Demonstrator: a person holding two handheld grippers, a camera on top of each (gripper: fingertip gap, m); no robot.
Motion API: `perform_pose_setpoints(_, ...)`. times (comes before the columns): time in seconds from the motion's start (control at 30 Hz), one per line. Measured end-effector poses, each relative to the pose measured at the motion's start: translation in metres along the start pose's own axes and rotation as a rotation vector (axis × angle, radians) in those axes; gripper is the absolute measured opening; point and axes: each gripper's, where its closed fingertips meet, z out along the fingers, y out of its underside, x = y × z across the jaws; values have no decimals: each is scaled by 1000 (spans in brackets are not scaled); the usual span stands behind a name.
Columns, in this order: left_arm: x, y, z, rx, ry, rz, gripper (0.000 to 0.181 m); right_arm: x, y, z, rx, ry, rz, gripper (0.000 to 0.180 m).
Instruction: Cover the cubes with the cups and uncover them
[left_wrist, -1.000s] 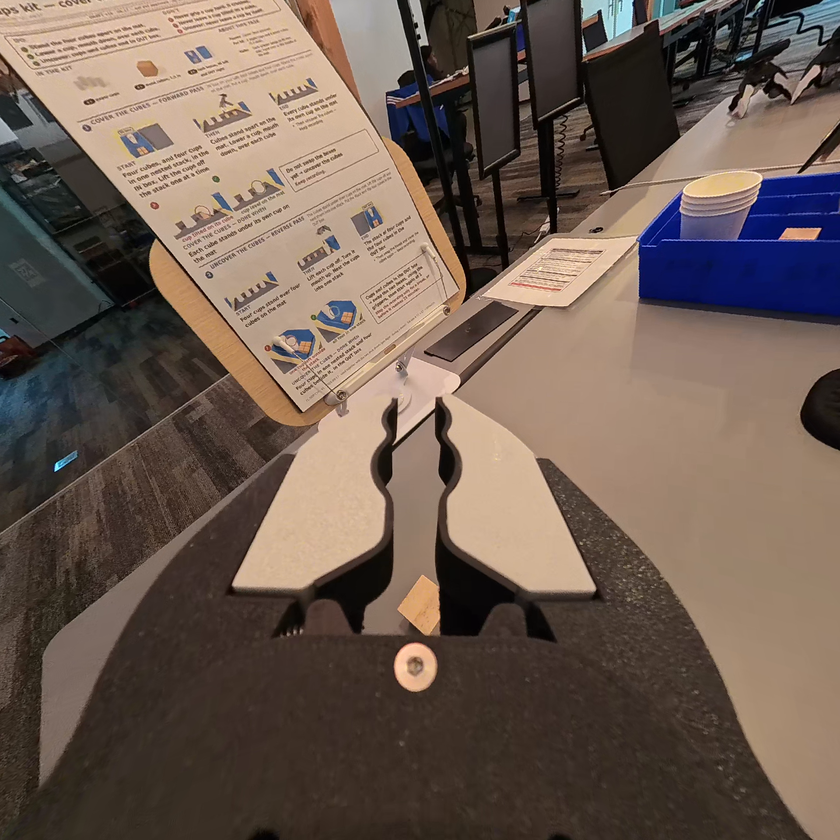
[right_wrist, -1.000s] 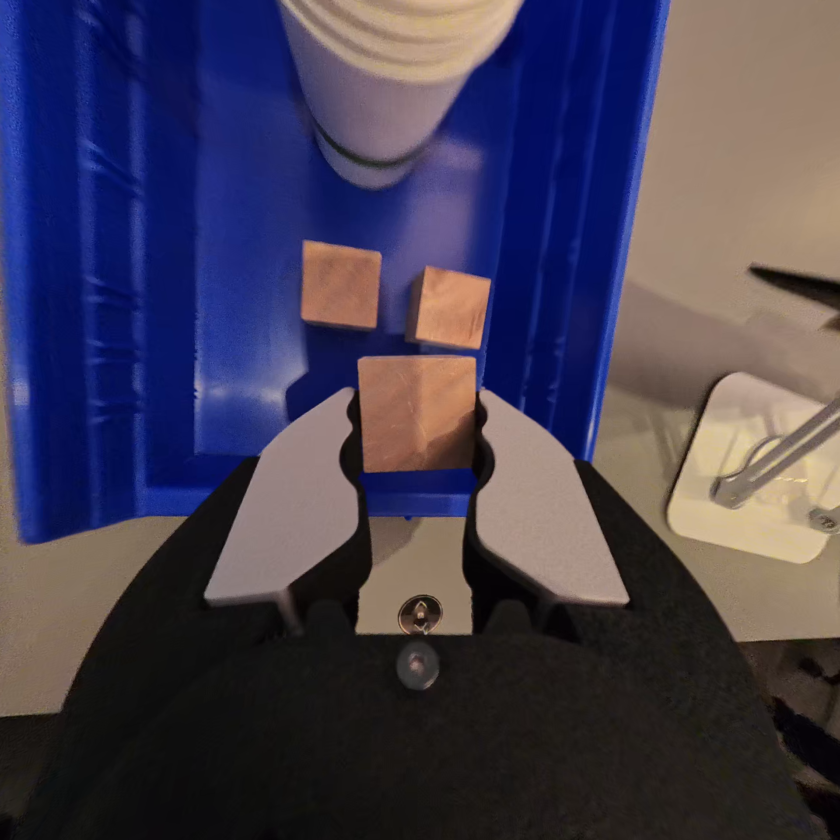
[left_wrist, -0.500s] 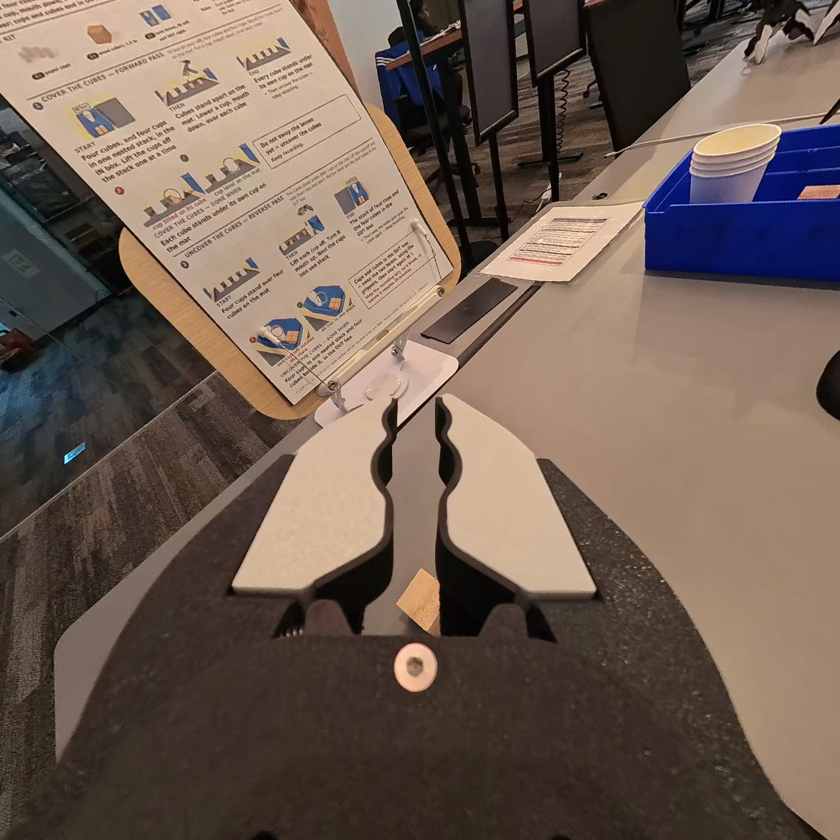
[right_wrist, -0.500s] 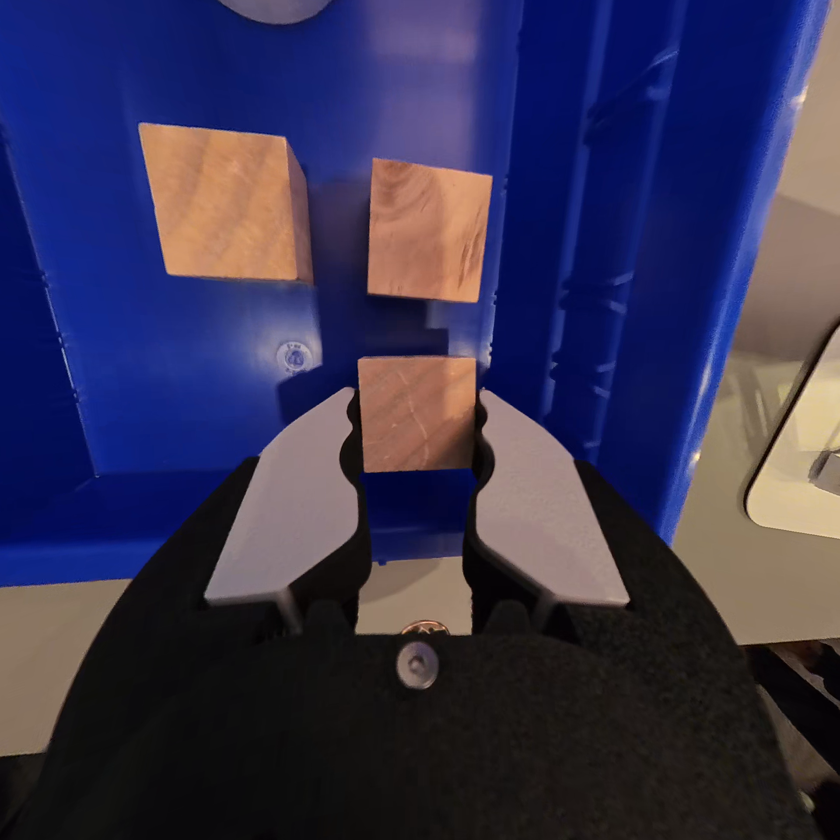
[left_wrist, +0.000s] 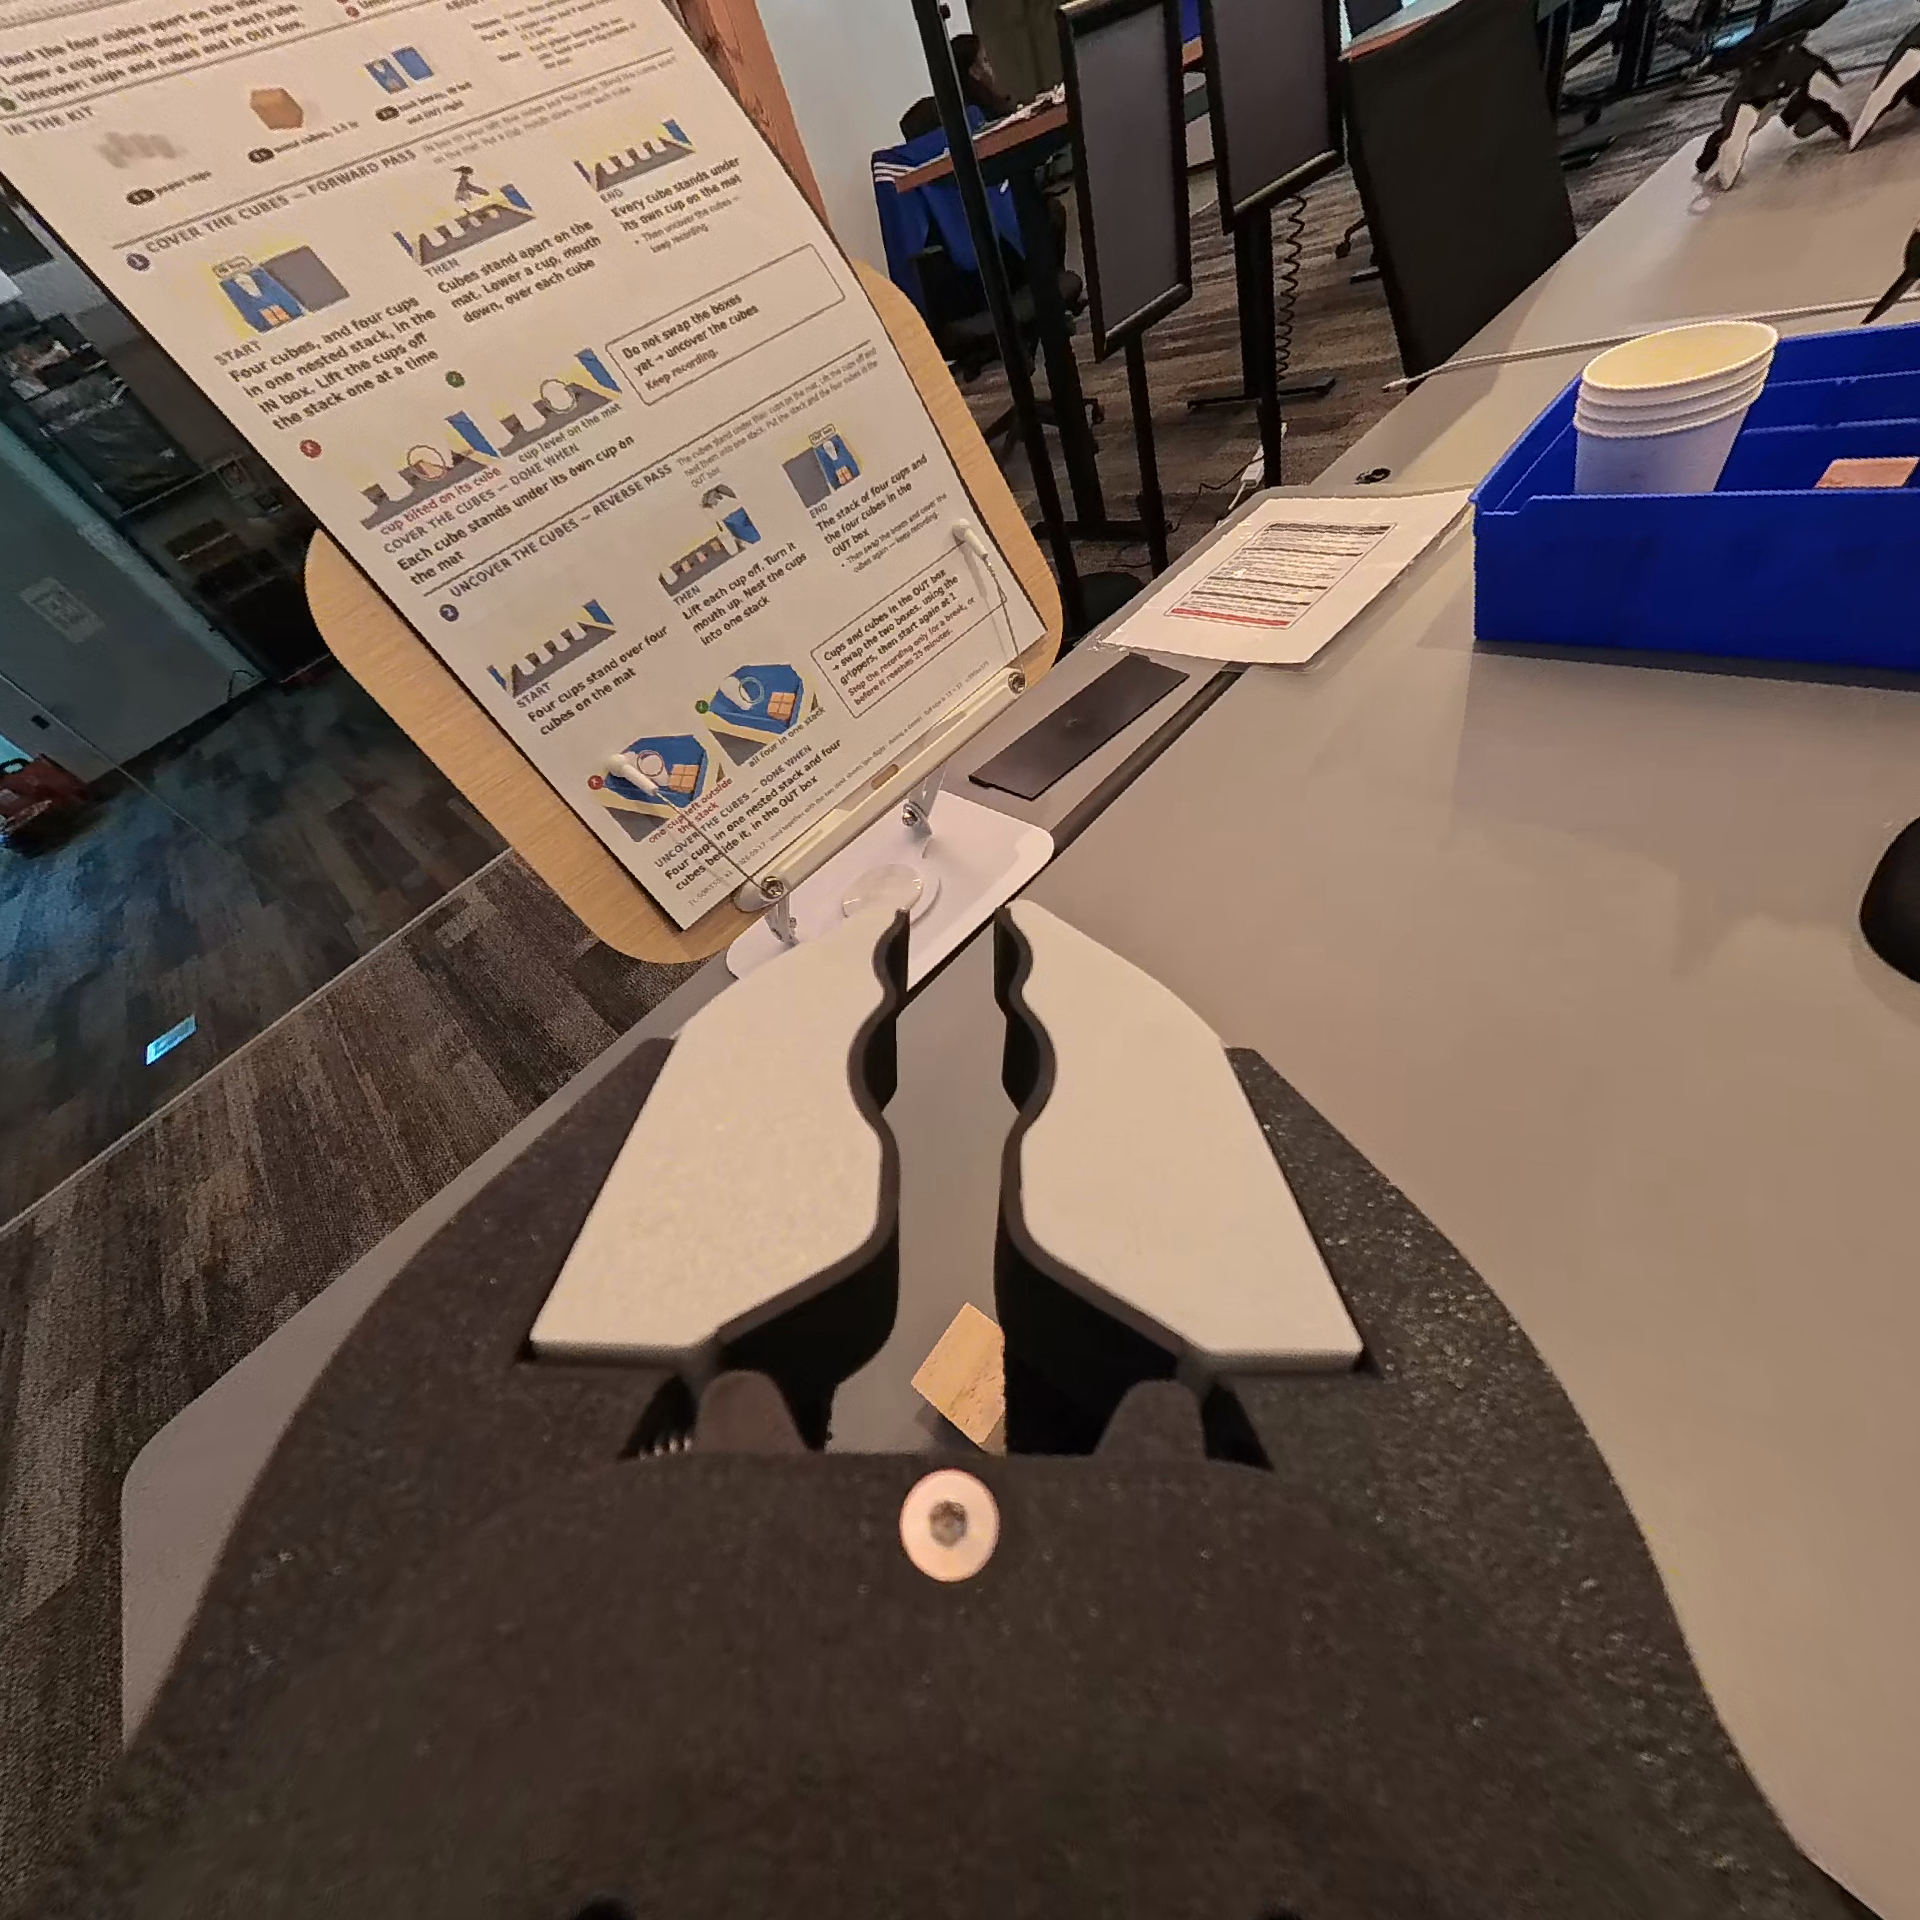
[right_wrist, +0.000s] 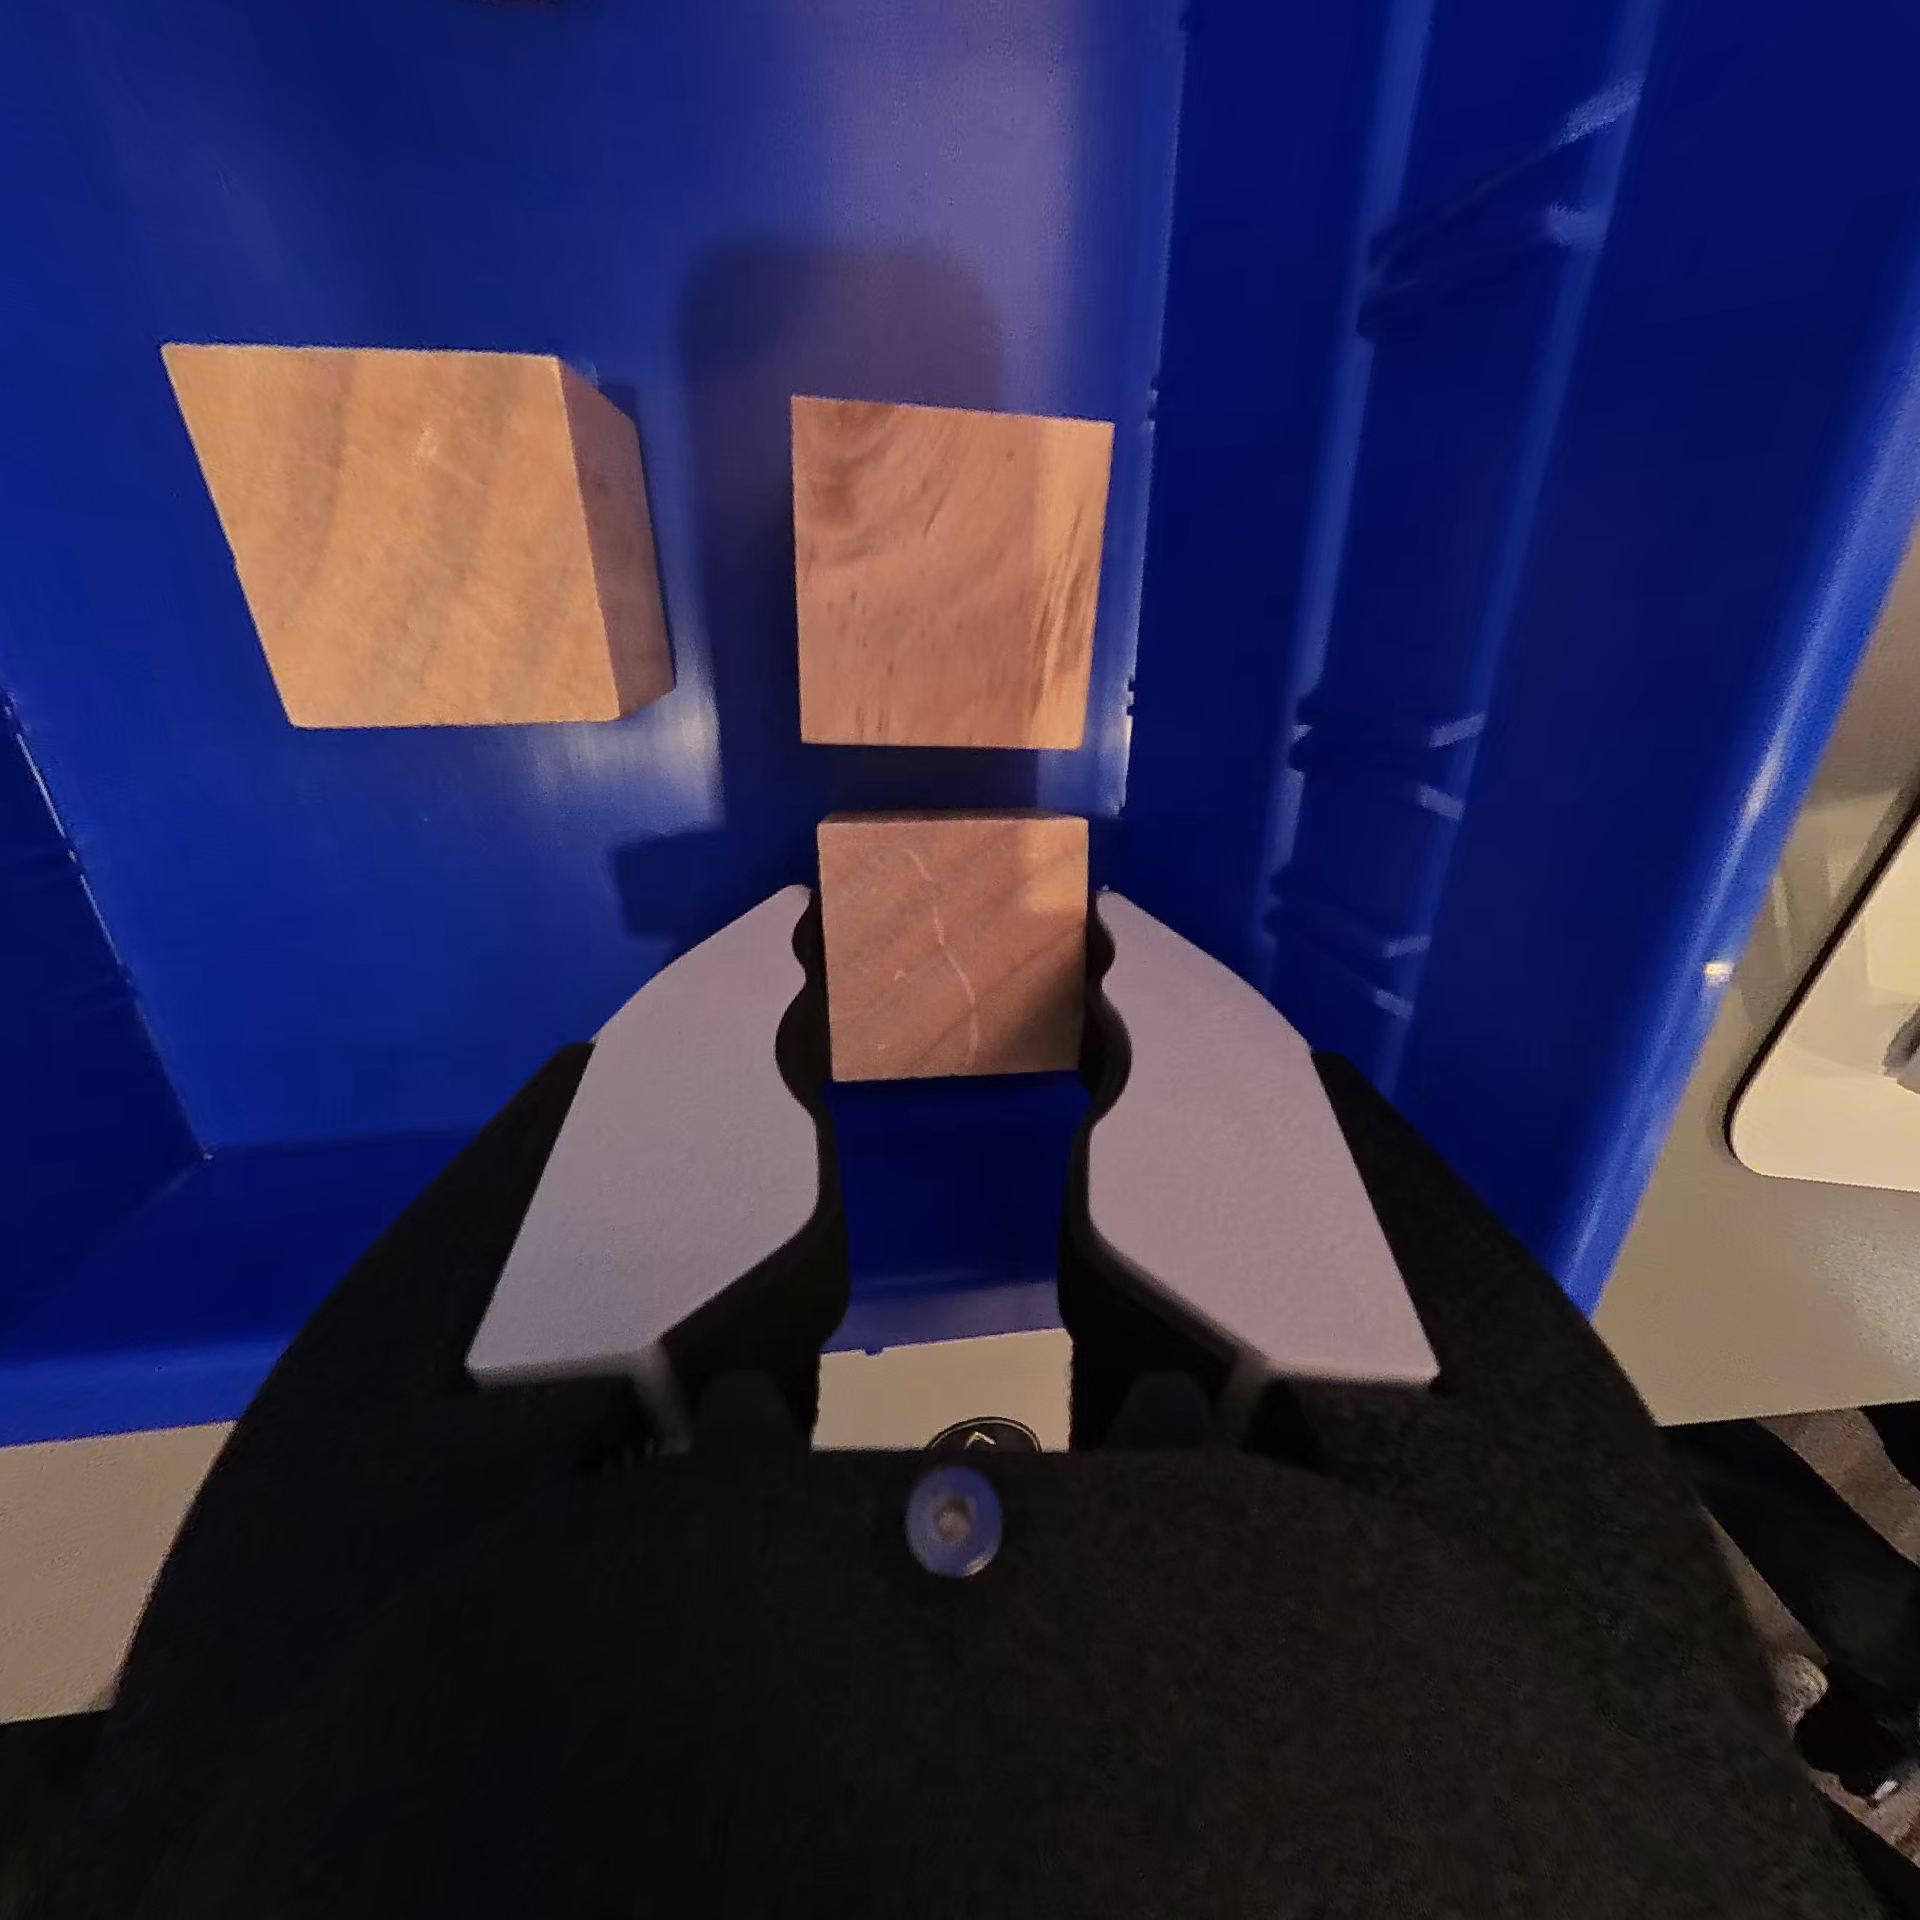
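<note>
My right gripper (right_wrist: 954, 906) is shut on a wooden cube (right_wrist: 954, 966) and holds it low inside the blue bin (right_wrist: 1455, 520). Two more wooden cubes lie on the bin floor, one at the left (right_wrist: 416, 540) and one just beyond the held cube (right_wrist: 945, 582). In the left wrist view the bin (left_wrist: 1683, 582) stands far right, holding a nested stack of white paper cups (left_wrist: 1662, 416) and a cube (left_wrist: 1860, 473). My left gripper (left_wrist: 948, 925) is empty, its jaws nearly together, over the table edge. Another cube (left_wrist: 961, 1377) shows below it, through the gap.
An instruction board on a white stand (left_wrist: 499, 416) rises just ahead of the left gripper. A laminated sheet (left_wrist: 1278, 582) lies on the grey table (left_wrist: 1455, 1039) beside the bin. A black object (left_wrist: 1891, 914) sits at the right edge. A white stand base (right_wrist: 1849, 1039) is right of the bin.
My right gripper has moved down into the bin with the cube, and the cup stack has left its view. The left gripper's view has shifted slightly; its jaws have not moved.
</note>
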Motion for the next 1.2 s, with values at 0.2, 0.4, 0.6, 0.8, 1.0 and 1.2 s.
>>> perform_pose_setpoints(0.2,-1,-1,-2,7,-1,-2,14,-1,4,0,-32,-3,4,46)
perform_pose_setpoints(0.4,-8,-1,-9,25,-13,-18,14,4,-1,-40,72,83,6,52)
perform_pose_setpoints(0.6,-28,6,-23,32,-73,-51,14,-46,-40,-156,334,185,-150,52)
perform_pose_setpoints(0.8,-57,19,-48,40,-161,-107,14,-200,-114,-236,606,47,-514,46)
perform_pose_setpoints(1.0,-80,32,-71,27,-252,-145,15,-374,-149,-250,735,-271,-913,54)
perform_pose_setpoints(1.2,-93,37,-88,60,-290,-189,14,-564,-155,-204,707,-454,-1312,62)
